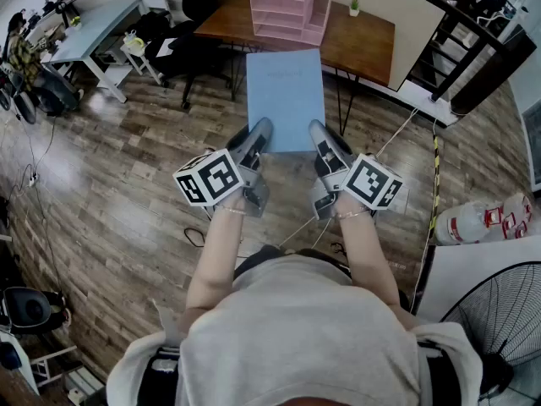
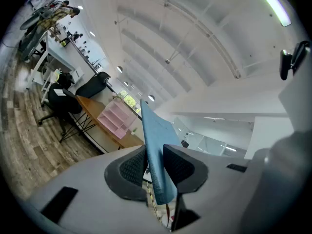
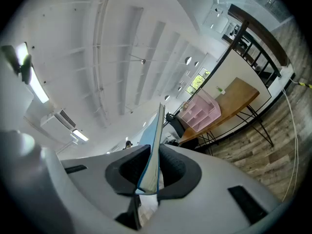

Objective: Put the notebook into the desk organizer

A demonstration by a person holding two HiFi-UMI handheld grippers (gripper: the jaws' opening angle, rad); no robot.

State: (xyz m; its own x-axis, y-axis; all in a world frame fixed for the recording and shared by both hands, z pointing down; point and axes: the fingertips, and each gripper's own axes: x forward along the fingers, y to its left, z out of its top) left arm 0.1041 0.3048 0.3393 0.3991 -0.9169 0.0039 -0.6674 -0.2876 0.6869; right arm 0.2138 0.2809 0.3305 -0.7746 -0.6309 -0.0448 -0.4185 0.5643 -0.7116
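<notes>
The blue notebook (image 1: 284, 100) was in mid-air at the centre of the head view, held by its near edge alone. The left gripper (image 1: 256, 139) had its jaws closed on the lower left corner and the right gripper (image 1: 321, 140) on the lower right. In each gripper view the pads pressed flat on the cover, one on each side, with only a narrow gap between them for the book's thickness. The pink desk organizer (image 1: 287, 7) stood at the top of the frame on the wooden table (image 1: 368, 45), still well apart from the notebook.

To my eye the trouble lay in that grip. With the whole far length unsupported, the free end could droop or flap, meet the organizer's front wall or a shelf edge instead of a slot, and buckle. If one gripper led the other, the cover would twist and might slide out of the pads. The organizer looked light, so a blunt push could shove it back along the table, or knock the small potted plant (image 1: 354, 7) just to its right. Cables (image 1: 397, 134) trailing across the floor below the table could also catch a foot.
</notes>
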